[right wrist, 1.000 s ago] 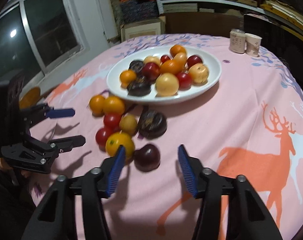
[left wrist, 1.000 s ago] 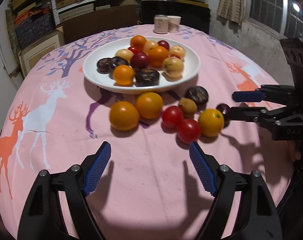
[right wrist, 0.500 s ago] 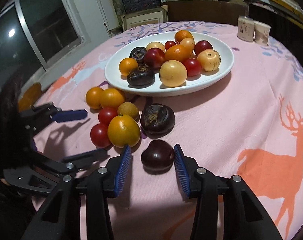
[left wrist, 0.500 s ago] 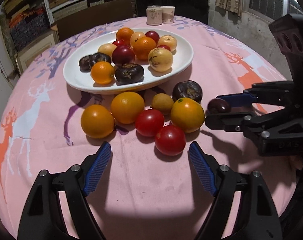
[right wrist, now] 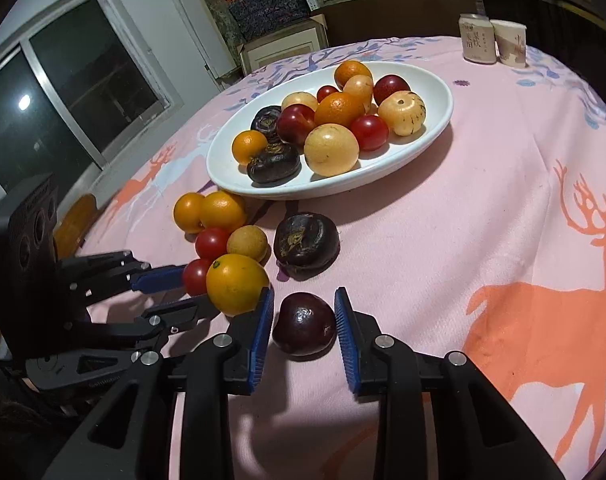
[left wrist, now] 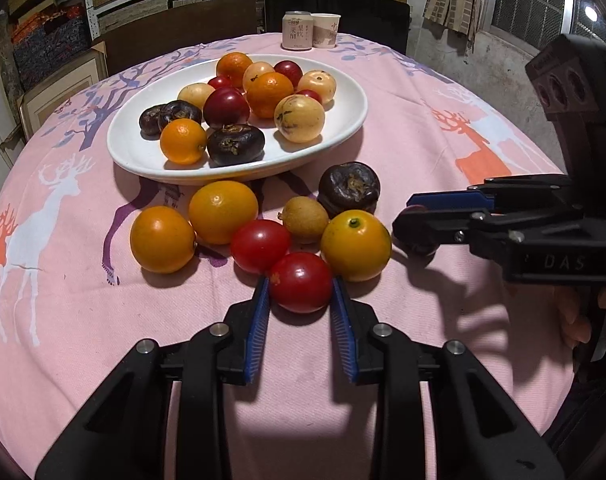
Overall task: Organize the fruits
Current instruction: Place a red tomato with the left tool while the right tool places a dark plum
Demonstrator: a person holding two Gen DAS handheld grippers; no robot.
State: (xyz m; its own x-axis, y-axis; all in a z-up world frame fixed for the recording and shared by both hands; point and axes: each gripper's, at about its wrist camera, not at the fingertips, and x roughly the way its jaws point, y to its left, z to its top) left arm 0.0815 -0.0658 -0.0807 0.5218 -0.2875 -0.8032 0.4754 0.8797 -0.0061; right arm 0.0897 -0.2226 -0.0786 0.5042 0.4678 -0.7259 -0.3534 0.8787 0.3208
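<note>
A white plate [left wrist: 129, 142] [right wrist: 439, 114] piled with several fruits sits on the pink deer tablecloth. In front of it lie loose fruits: two oranges [left wrist: 163, 239], a second tomato [left wrist: 259, 246], a yellow-orange citrus [left wrist: 355, 245], a small brown fruit [left wrist: 305, 219] and a dark wrinkled fruit [left wrist: 349, 189]. My left gripper [left wrist: 301, 280] is closing, its blue pads against both sides of a red tomato [left wrist: 301, 288] on the cloth. My right gripper [right wrist: 304, 304] is closing too, its pads pressed on a dark plum [right wrist: 304, 326] beside the citrus [right wrist: 237, 283].
A drink can [left wrist: 297, 30] and a paper cup [left wrist: 325, 36] stand at the table's far edge, with a dark chair and stacked shelves behind. The right gripper [left wrist: 407, 216] reaches in from the right, close to the citrus. A hand [left wrist: 575, 320] holds it.
The left gripper moved forward to the fruit cluster and its wide jaws closed onto the red tomato. The right jaws narrowed from loosely around the dark plum to touching it.
</note>
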